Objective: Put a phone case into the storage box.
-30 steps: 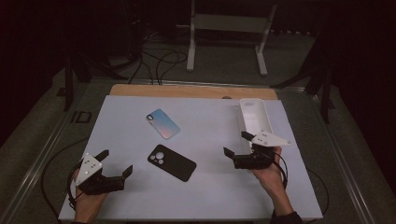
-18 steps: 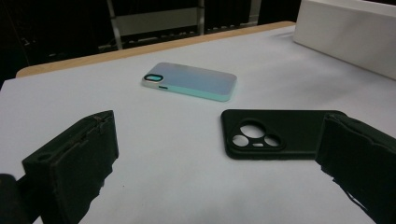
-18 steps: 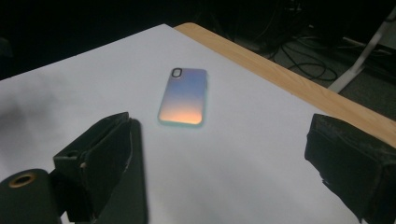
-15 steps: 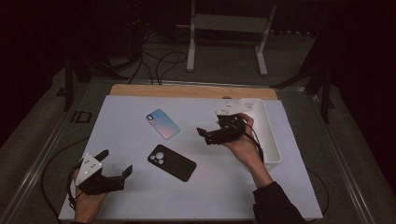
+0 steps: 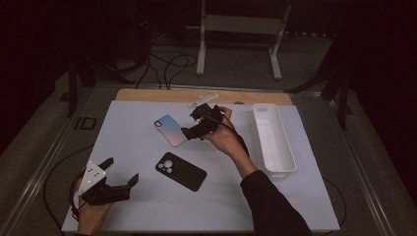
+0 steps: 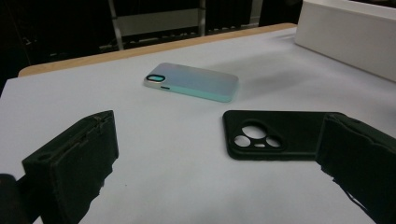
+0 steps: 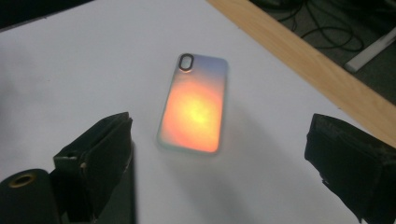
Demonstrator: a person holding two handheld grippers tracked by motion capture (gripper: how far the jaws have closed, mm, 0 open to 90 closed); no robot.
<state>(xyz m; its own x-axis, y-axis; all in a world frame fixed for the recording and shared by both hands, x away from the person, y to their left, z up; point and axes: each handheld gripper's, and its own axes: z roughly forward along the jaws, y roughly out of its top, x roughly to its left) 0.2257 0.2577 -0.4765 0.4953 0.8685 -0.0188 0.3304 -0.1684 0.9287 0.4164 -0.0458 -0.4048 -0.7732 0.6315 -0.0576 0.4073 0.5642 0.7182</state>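
Note:
An iridescent phone case [image 5: 170, 130] lies on the white table top [image 5: 137, 123]; in the right gripper view the same case [image 7: 195, 108] glows orange. My right gripper [image 5: 195, 124] hovers open just right of it, jaws wide apart with the case ahead between them [image 7: 219, 158]. A black phone case [image 5: 181, 171] with camera cutouts lies nearer the front, also seen as the black case [image 6: 275, 135] in the left gripper view. My left gripper [image 5: 122, 173] rests open at the front left, empty; the iridescent case [image 6: 191, 82] lies farther off.
A long white tray [image 5: 273, 140] stands at the right side of the table, its wall [image 6: 350, 32] at the upper right of the left gripper view. A wooden strip [image 5: 196, 96] runs along the far edge. Cables and a stand's legs lie beyond.
My right gripper has swung from the front right, across the table to the left and farther back, reaching the iridescent case. The left gripper has stayed put.

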